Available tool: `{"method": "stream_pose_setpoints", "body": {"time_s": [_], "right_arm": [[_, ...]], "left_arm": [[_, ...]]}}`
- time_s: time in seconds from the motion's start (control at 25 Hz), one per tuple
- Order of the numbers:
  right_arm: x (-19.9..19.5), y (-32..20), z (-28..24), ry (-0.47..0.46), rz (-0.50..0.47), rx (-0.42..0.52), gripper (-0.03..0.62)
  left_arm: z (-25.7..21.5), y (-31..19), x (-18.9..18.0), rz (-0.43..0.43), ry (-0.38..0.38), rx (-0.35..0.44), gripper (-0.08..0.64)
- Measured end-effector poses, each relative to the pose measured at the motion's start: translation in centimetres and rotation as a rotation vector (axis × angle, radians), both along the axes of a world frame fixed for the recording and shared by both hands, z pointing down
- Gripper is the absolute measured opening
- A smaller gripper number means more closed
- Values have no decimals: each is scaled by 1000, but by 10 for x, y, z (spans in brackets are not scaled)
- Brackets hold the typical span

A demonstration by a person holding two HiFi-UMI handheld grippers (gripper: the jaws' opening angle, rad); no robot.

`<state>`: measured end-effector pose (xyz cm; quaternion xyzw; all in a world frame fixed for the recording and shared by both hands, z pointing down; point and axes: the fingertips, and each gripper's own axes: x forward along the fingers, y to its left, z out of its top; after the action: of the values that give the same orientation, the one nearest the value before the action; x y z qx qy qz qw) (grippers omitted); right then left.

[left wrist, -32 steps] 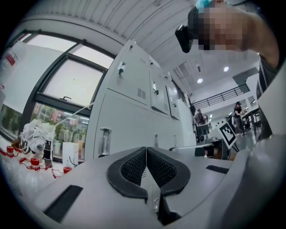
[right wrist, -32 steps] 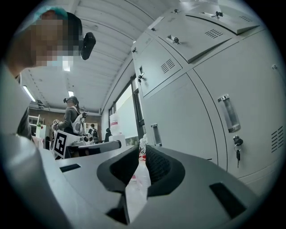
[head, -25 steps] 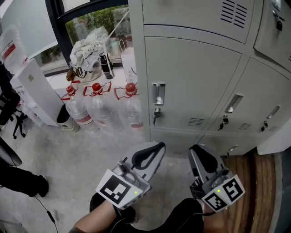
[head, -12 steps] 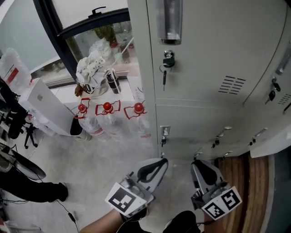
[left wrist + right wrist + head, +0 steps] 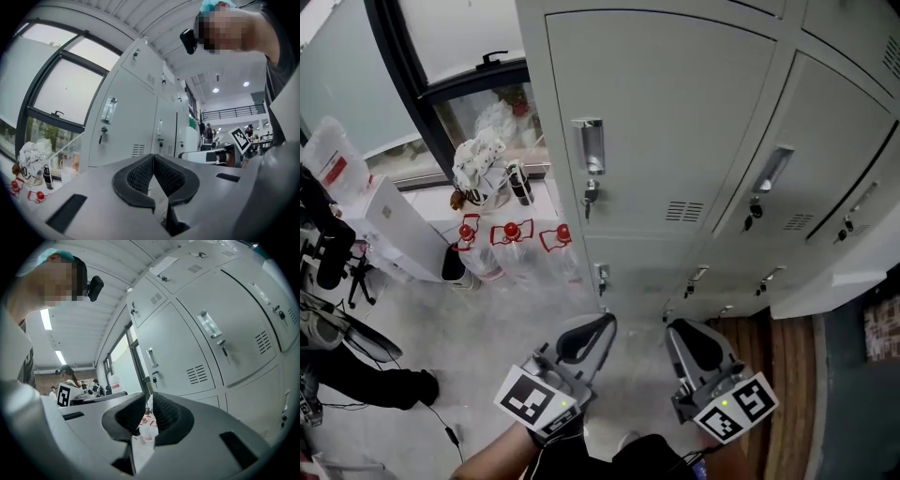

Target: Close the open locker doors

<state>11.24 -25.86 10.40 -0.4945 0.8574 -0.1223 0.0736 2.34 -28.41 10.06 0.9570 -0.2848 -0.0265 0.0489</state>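
Big grey bank of lockers [image 5: 694,112] fills the top and right of the head view, and every locker door [image 5: 666,131] that shows in full sits flush in its frame. At the right edge a paler panel [image 5: 853,281] stands forward of the bank, and I can't tell whether that's a door hanging open.

Left of the lockers is a dark-framed window [image 5: 441,84], with pale floor [image 5: 487,328] spreading below it. A white box [image 5: 389,225] leans by the sill. Beside it, three clear water bottles [image 5: 511,251] with red caps stand in a row hard against the locker's side.

Now the tools, both held low at the bottom of the head view, well apart from the doors and touching nothing. The left gripper [image 5: 607,321] points up toward the lockers. Its own view shows the left gripper [image 5: 153,157] with its black pads pressed together at the tips and nothing pinched between them. Just to its right is the right gripper [image 5: 673,326]. Its own view shows the right gripper [image 5: 149,401] with the pads a narrow slit apart, empty, and the red-capped bottles peeking through the gap.

Smaller details: a shiny recessed handle [image 5: 589,147] sits on the nearest door. A key [image 5: 588,199] hangs in the lock just beneath it.
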Motion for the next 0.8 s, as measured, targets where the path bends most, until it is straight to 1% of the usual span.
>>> {"method": "stream_pose_setpoints", "body": {"time_s": [0.2, 0.32, 0.44, 0.6, 0.8], "right_arm": [[15, 43, -50, -6, -14, -25, 46], [20, 66, -70, 6, -9, -29, 46], [17, 90, -87, 20, 3, -30, 45], [-1, 124, -108, 33, 30, -24, 44], [-28, 168, -127, 38, 83, -16, 43]], "left_arm": [[-59, 45, 19, -17, 8, 3, 9], [-80, 70, 25, -19, -3, -1, 9], [-97, 94, 25, -13, -6, -11, 9], [-115, 128, 12, 20, -10, -3, 9], [-134, 163, -22, 44, -5, 5, 9]]}}
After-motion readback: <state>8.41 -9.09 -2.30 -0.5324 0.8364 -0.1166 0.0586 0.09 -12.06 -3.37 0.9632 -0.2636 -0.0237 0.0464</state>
